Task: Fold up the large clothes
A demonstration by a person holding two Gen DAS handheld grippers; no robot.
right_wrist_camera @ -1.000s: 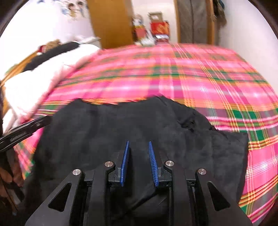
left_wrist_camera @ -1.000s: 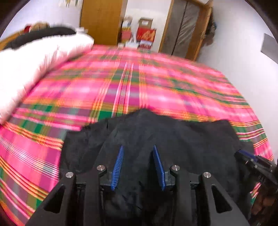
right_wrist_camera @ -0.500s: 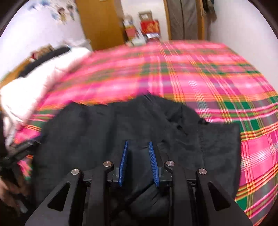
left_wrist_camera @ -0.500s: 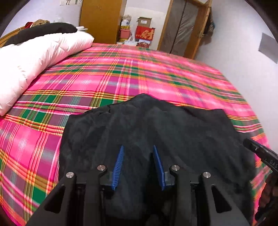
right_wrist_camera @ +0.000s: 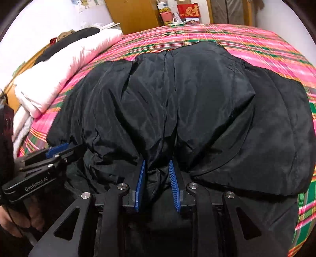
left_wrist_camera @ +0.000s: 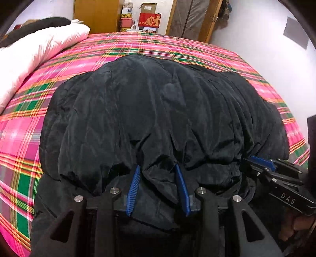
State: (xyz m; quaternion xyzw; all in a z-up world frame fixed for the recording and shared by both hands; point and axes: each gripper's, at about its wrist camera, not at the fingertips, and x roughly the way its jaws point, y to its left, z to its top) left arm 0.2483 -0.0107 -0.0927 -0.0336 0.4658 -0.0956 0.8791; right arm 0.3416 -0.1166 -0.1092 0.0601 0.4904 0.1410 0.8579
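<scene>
A black padded jacket (left_wrist_camera: 158, 102) lies spread on the pink plaid bed (left_wrist_camera: 138, 43), its near part doubled over a lower layer. My left gripper (left_wrist_camera: 157, 167) has a bunched fold of the jacket's near edge between its blue pads, and its jaws are opening. My right gripper (right_wrist_camera: 157, 161) is shut on another bunch of the same edge of the jacket (right_wrist_camera: 187, 98). Each gripper shows in the other's view: the right gripper (left_wrist_camera: 260, 161) at the lower right, the left gripper (right_wrist_camera: 59, 148) at the lower left, both at the jacket's edge.
A white duvet (left_wrist_camera: 39, 55) is piled along the bed's left side, with dark clothing behind it. Past the far end of the bed stand a wooden wardrobe (left_wrist_camera: 96, 15), red boxes (left_wrist_camera: 149, 19) and a door. A white wall runs close along the right.
Both grippers have moved forward and down toward the bed with the jacket's edge in them. The jacket now fills much more of both views and lies flatter on the sheet.
</scene>
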